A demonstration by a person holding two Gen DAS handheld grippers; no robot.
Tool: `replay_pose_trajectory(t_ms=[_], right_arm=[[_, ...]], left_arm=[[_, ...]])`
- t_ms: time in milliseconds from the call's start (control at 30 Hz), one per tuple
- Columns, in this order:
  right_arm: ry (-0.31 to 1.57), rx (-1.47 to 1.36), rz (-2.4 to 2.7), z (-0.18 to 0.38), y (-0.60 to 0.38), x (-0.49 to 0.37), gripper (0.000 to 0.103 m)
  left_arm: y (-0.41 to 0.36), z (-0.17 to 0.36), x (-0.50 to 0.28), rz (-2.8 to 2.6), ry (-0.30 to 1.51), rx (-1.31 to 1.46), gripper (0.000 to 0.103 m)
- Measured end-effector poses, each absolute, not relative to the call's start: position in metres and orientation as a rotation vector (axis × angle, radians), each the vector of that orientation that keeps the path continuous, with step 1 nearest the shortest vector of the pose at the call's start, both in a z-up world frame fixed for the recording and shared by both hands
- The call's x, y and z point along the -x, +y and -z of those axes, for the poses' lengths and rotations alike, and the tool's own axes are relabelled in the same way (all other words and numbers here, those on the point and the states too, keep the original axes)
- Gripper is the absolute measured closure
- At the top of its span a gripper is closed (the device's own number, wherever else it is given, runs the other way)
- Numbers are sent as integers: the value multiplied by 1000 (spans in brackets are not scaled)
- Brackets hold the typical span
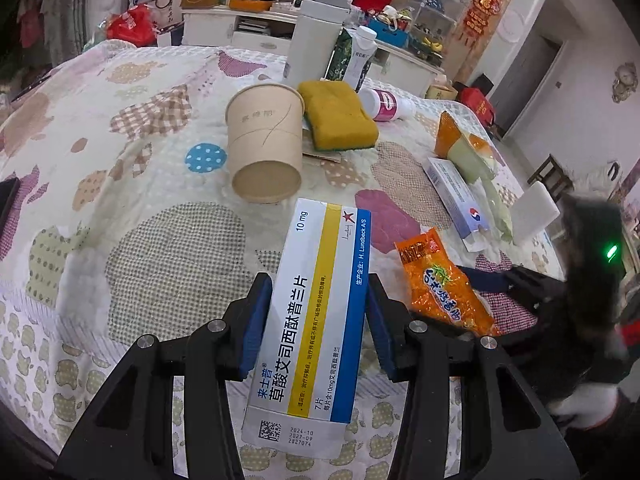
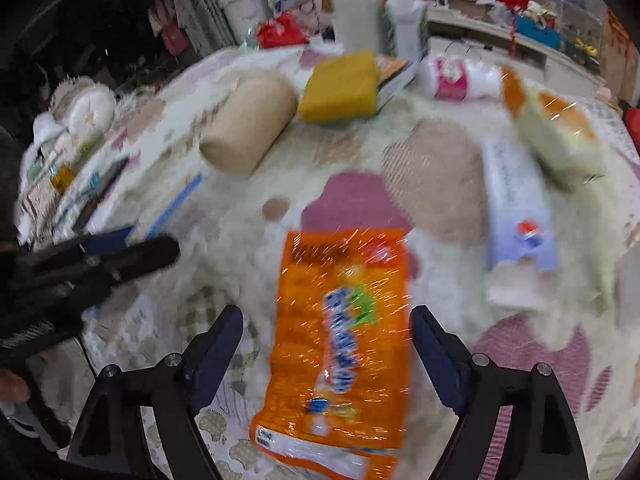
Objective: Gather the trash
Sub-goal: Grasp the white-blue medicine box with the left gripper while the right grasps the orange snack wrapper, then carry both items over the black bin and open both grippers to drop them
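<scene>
My left gripper is shut on a white, yellow and blue medicine box, held above the quilted table. My right gripper is open, its fingers either side of an orange snack packet lying on the quilt; that view is blurred. The packet also shows in the left wrist view, with the right gripper dark beside it. A brown paper cup lies on its side beyond the box.
A yellow sponge, a pink-labelled bottle, a white flask and a carton stand farther back. A pale blue box and a wrapped bread bag lie at right. Books lie at left.
</scene>
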State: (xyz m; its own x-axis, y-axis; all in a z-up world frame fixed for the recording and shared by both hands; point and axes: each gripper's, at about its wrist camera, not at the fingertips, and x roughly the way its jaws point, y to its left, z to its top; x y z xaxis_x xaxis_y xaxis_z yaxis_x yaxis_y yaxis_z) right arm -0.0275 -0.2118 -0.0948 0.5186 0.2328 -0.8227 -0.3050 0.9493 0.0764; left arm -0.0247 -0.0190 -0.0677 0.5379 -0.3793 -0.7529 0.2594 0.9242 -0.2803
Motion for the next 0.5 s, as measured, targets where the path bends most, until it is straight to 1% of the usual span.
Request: replay_pose_trajectory(t_ms=[67,100,133,200,233,267,300,500], right_arm=[[927,194,-293,99,-199,34,22],[914,225,-286,100,-197,33,33],[894,229,-296,99,-198,35,40],[907,184,-321,95,-208,36,43],[908,163,-338,92,-213,36,48],[898,136,-359,87,-220,40,52],[892,126,-364,84,-225,43,53],[831,113,-372,63,-248,70,55]], left_arm=[[-19,68,27,383,930,136,58],[-20,68,28,385,930,134,58],[-21,68,29,387,930,134,58],[-23,67,30,392,930,137,58],[-25,67,31,398,929,139,58],[-28,66,32,404,927,141,58],[-31,64,33,410,925,141,58],[-58,55,44,457,908,106,58]])
